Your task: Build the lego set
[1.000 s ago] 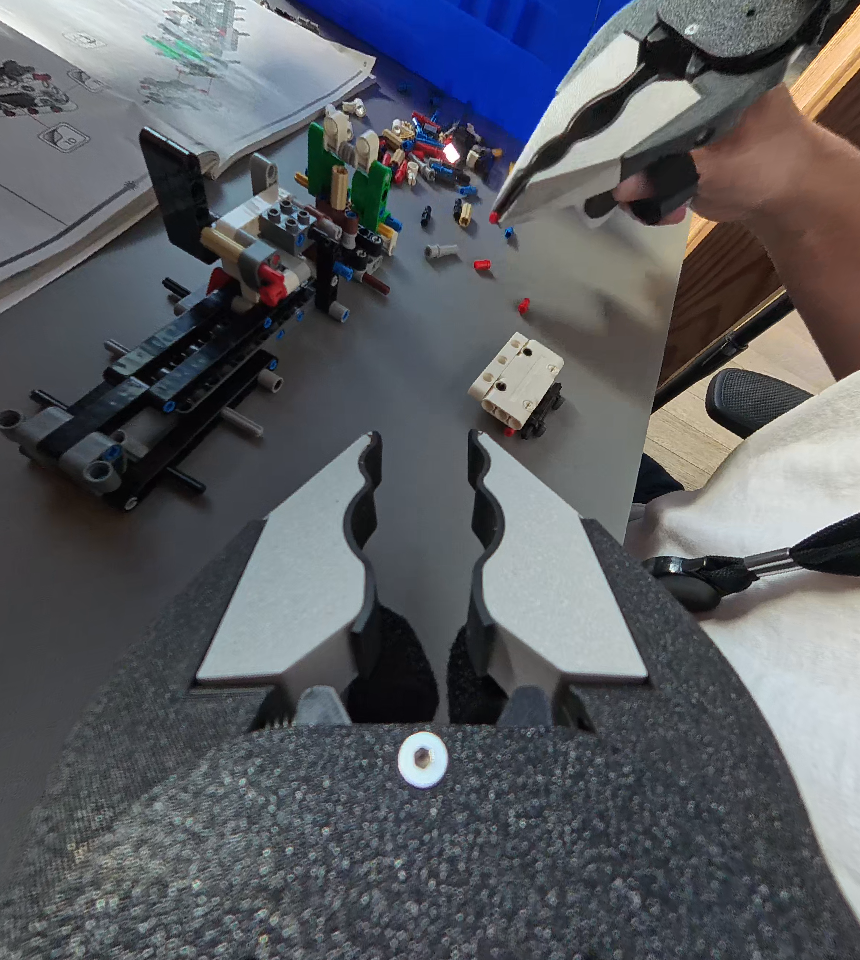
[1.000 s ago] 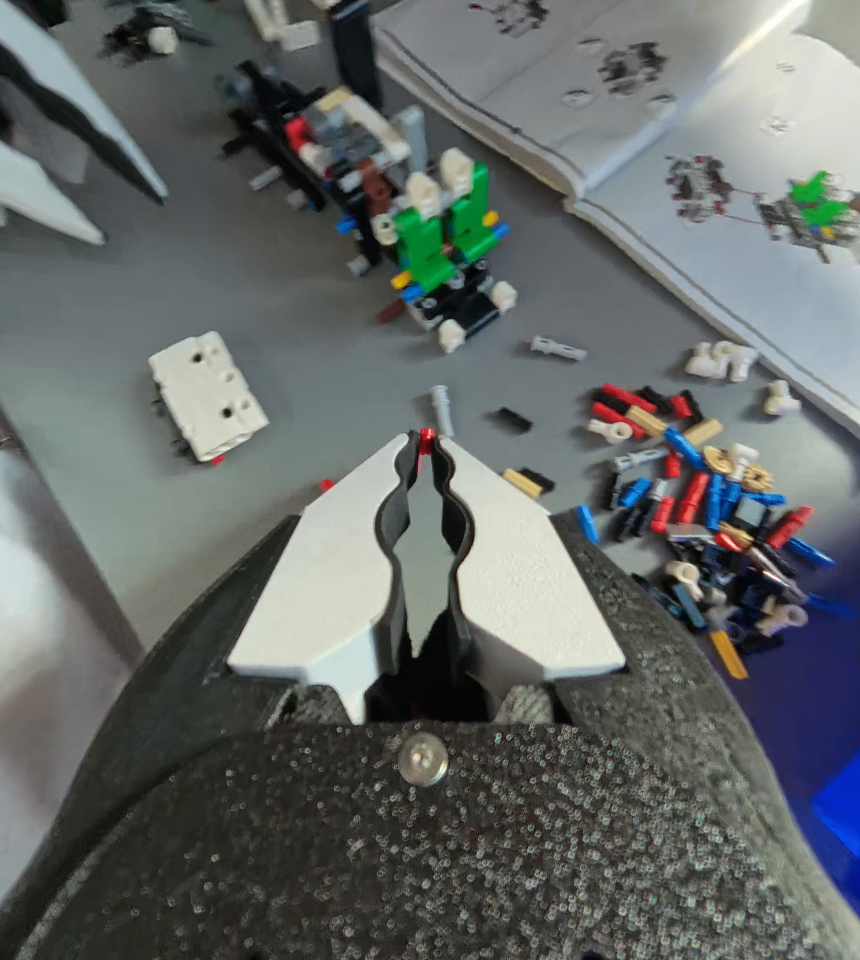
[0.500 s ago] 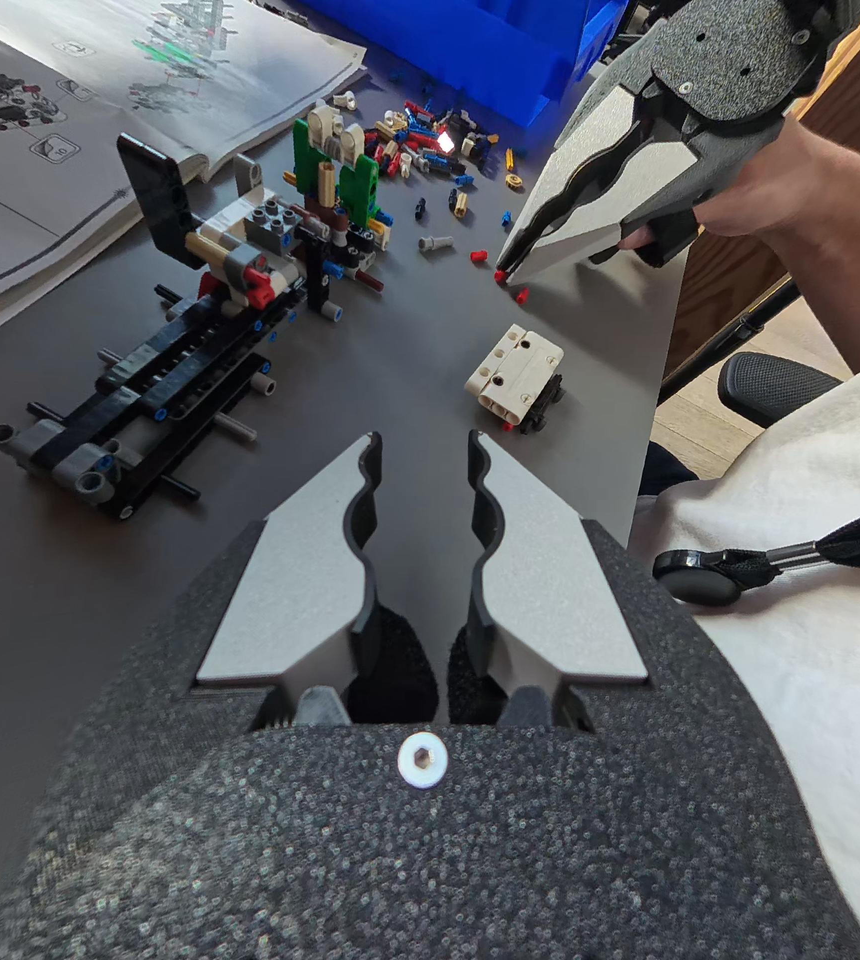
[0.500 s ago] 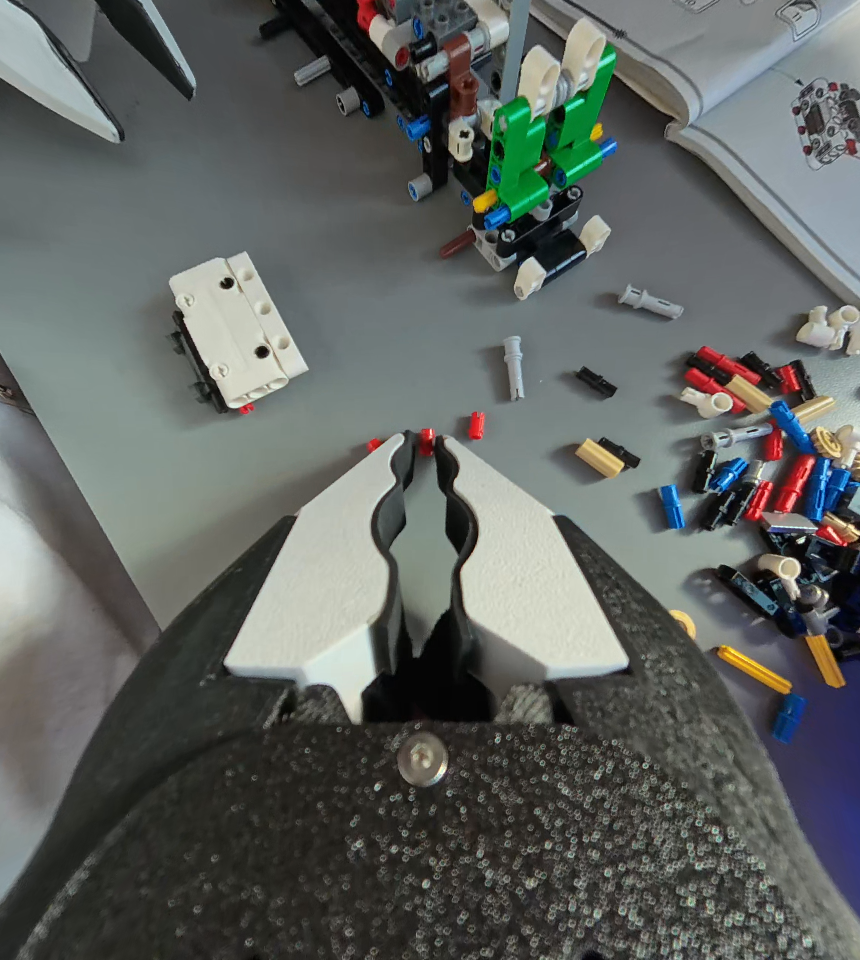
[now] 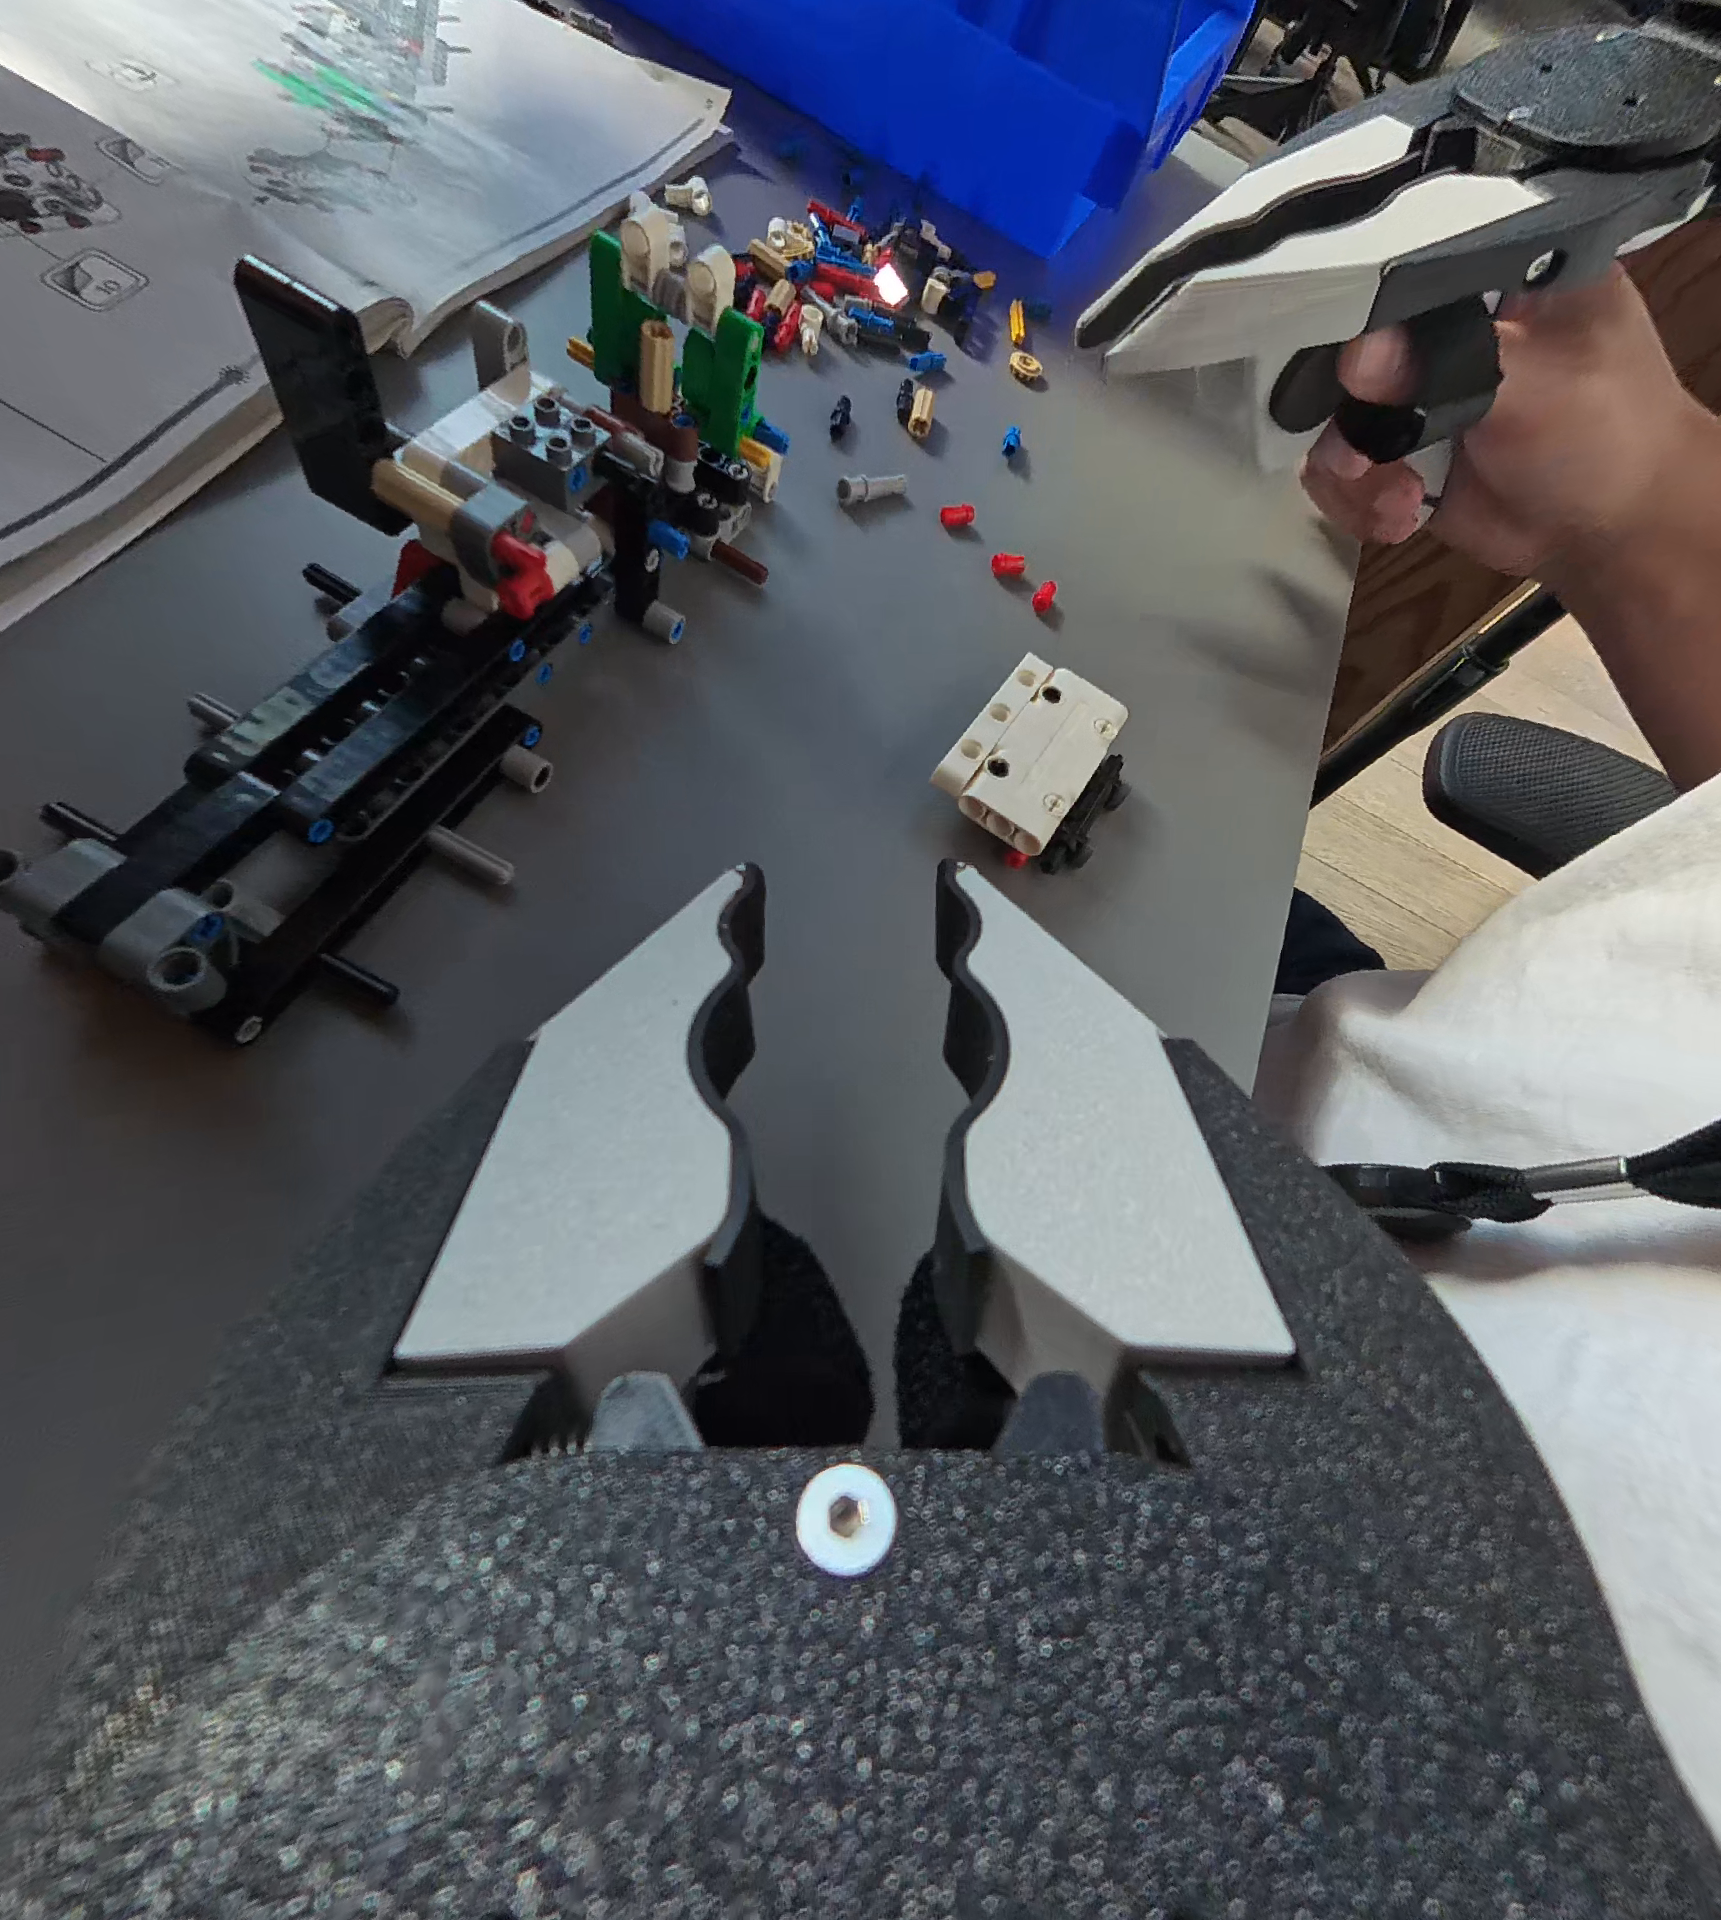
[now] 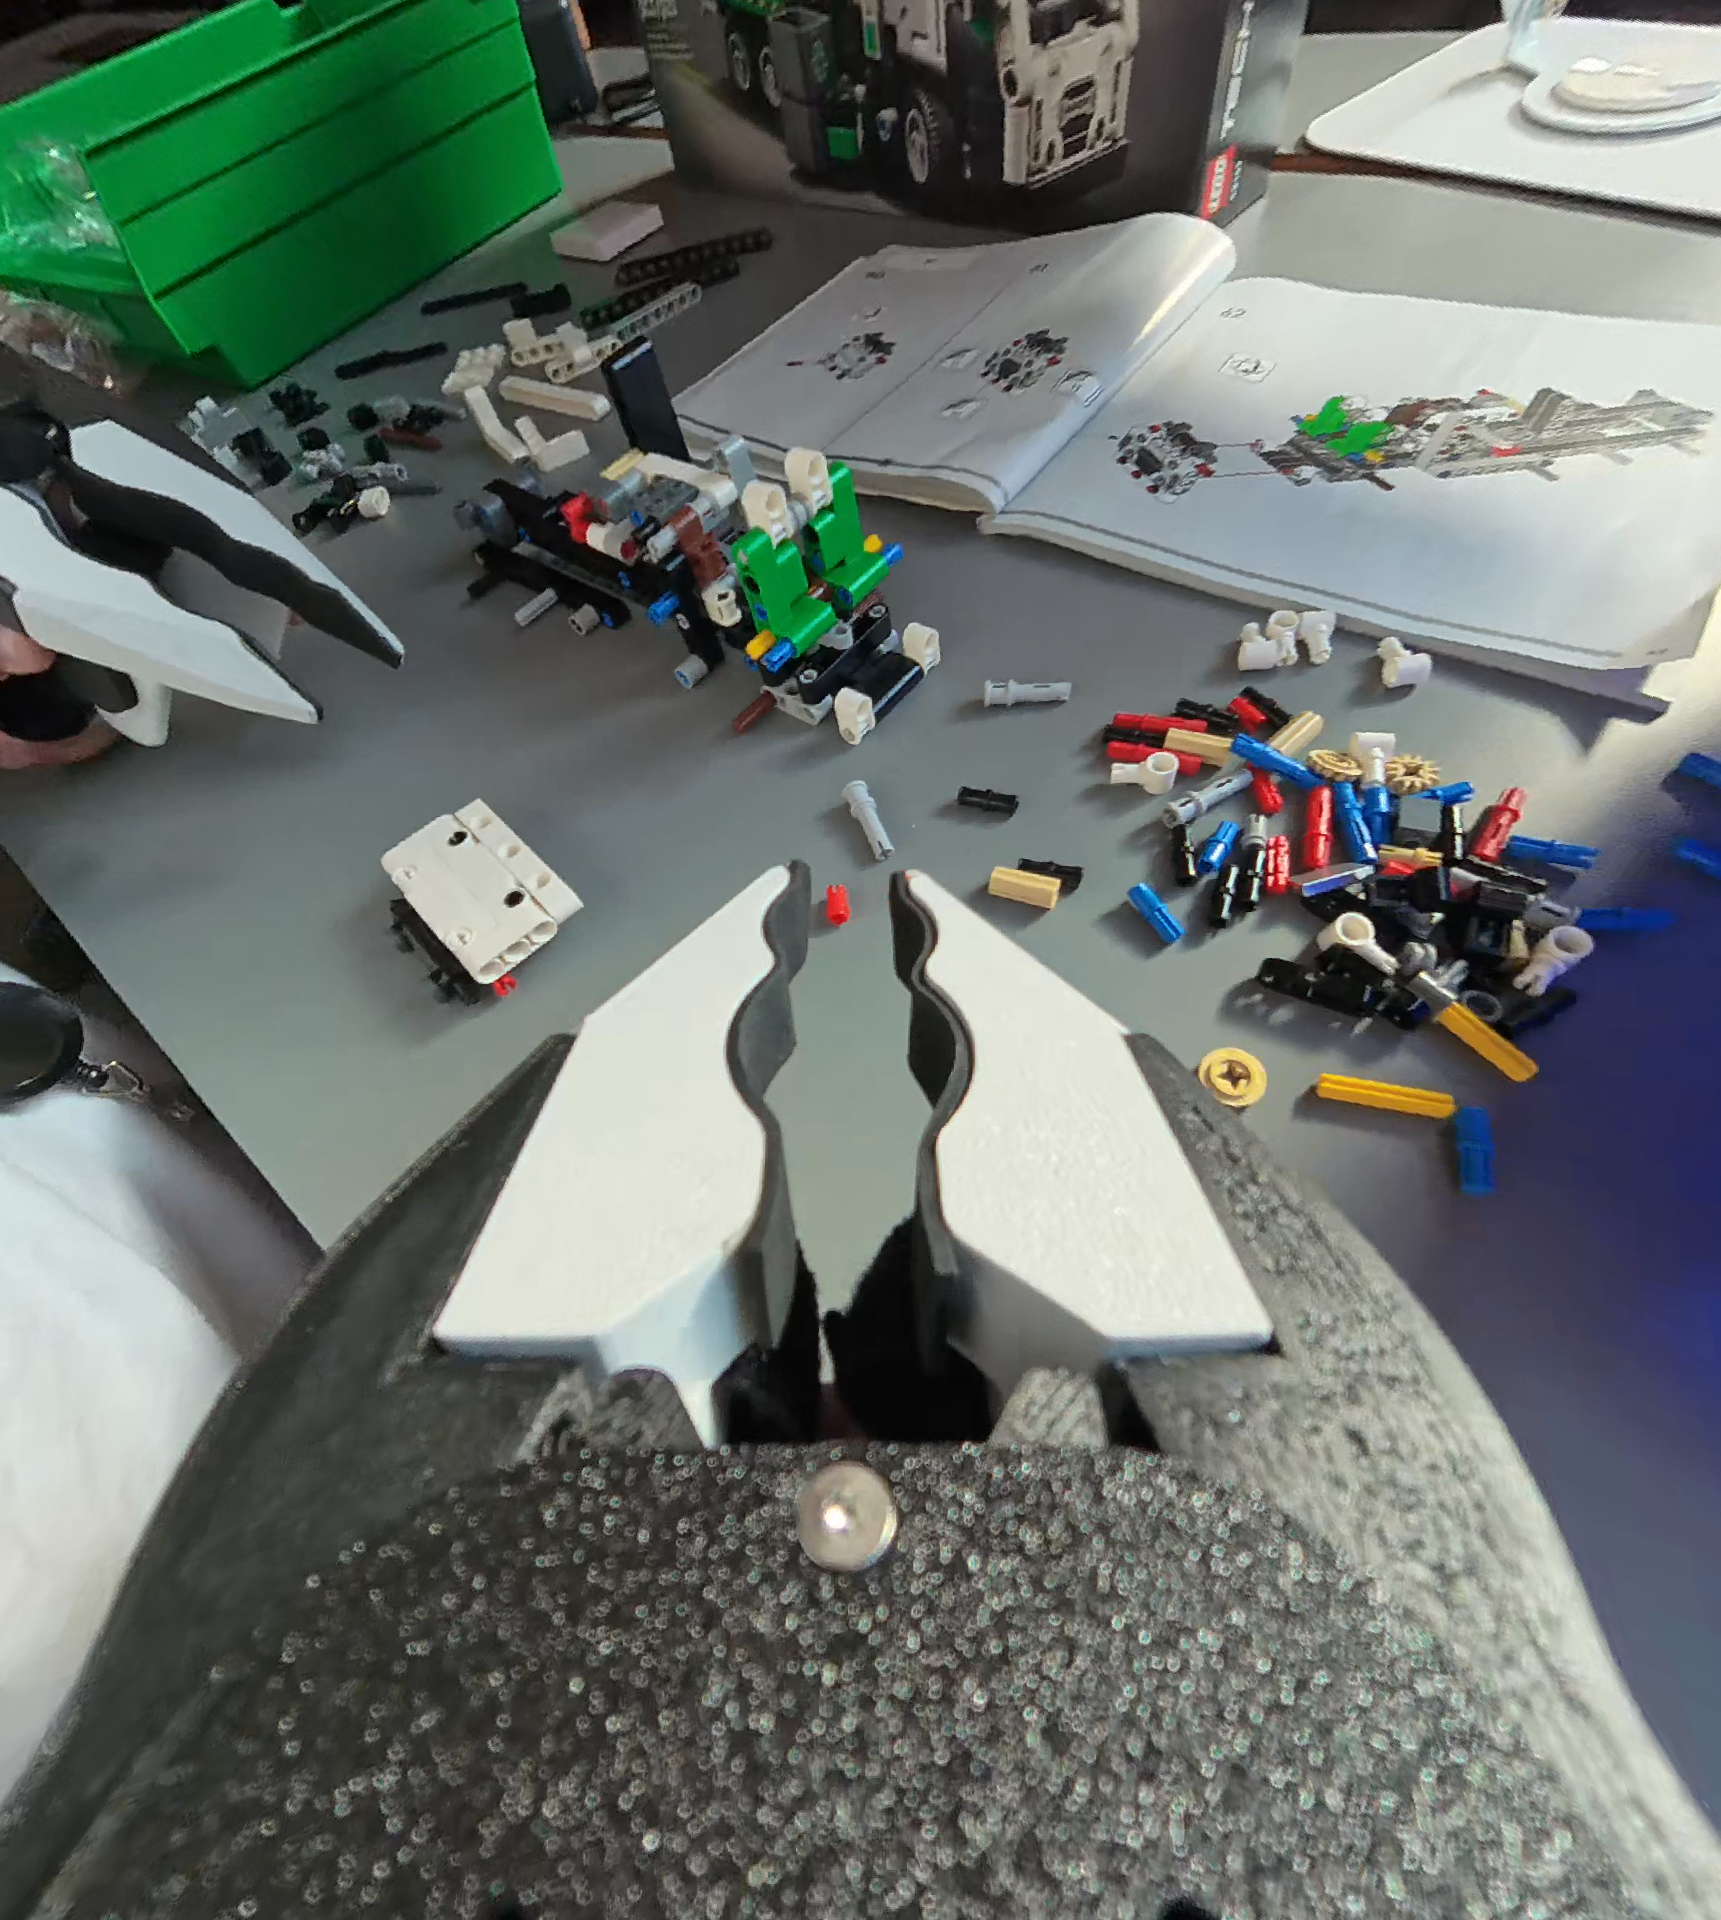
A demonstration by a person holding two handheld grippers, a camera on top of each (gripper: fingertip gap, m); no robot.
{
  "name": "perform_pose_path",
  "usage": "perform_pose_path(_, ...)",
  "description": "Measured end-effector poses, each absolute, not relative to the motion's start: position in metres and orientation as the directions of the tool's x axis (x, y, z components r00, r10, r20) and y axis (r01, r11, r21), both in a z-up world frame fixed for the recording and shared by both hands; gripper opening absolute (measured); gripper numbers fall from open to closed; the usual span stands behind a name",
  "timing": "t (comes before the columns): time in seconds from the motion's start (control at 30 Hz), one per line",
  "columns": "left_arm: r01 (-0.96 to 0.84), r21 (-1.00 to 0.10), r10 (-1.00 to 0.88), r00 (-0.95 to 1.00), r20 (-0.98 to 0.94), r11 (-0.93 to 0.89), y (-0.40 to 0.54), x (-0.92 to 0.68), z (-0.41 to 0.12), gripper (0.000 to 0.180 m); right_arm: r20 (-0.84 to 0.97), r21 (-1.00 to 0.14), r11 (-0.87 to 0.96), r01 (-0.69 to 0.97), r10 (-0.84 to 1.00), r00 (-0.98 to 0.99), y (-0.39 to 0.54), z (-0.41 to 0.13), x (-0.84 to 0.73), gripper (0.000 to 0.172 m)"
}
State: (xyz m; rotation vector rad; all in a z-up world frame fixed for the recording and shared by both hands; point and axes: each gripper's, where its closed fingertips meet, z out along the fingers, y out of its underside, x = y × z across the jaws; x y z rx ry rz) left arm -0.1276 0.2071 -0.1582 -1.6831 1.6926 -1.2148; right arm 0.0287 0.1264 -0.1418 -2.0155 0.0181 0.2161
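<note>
- The right hand-held gripper (image 6: 843, 896) hovered above the grey table (image 6: 243, 894), jaws spread and gripping nothing; a small red plastic pin (image 6: 836, 903) lay between its tips, untouched.
- The left hand-held gripper (image 5: 848, 883) stood spread and empty near a white block on black wheels (image 5: 1032, 758).
- Only the right wrist view showed the green plastic bin (image 6: 243, 177).
</note>
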Motion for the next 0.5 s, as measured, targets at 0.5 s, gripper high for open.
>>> perform_pose_path(0.5, -0.463, -0.864, -0.944, -0.149, 0.294, -0.197, 0.230, -0.130, -0.142, 0.027, -0.097, -0.892, -0.429, -0.143, -0.126, 0.987, 0.116, -0.154, 0.050, 0.011)
